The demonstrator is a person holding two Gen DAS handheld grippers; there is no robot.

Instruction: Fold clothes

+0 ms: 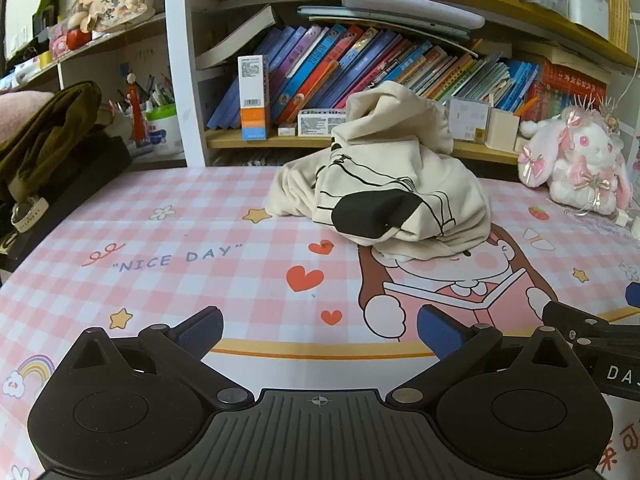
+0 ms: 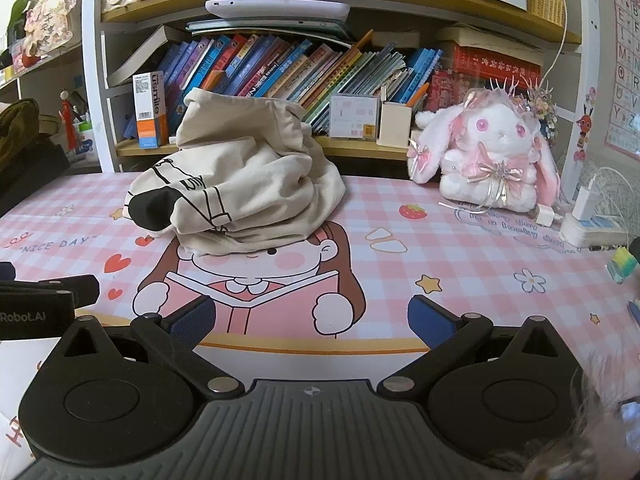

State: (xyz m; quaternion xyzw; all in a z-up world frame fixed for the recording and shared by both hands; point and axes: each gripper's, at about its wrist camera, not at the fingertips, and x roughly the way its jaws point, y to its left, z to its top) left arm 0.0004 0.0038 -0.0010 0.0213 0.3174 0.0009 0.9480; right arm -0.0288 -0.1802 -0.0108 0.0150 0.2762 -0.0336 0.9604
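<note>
A cream garment (image 1: 384, 184) with a black print lies crumpled in a heap on the pink checked desk mat (image 1: 180, 248), in front of the bookshelf. It also shows in the right wrist view (image 2: 244, 184). My left gripper (image 1: 320, 330) is open and empty, low over the mat near the front edge, well short of the heap. My right gripper (image 2: 310, 320) is open and empty too, beside the left one; its tip shows at the right edge of the left wrist view (image 1: 592, 328). The left gripper's body shows in the right wrist view (image 2: 44, 300).
A white and pink plush rabbit (image 2: 496, 156) sits at the back right, with a charger and power strip (image 2: 588, 220) next to it. An olive garment (image 1: 44, 136) is piled at the left. A bookshelf (image 1: 360, 140) with books and boxes runs along the back.
</note>
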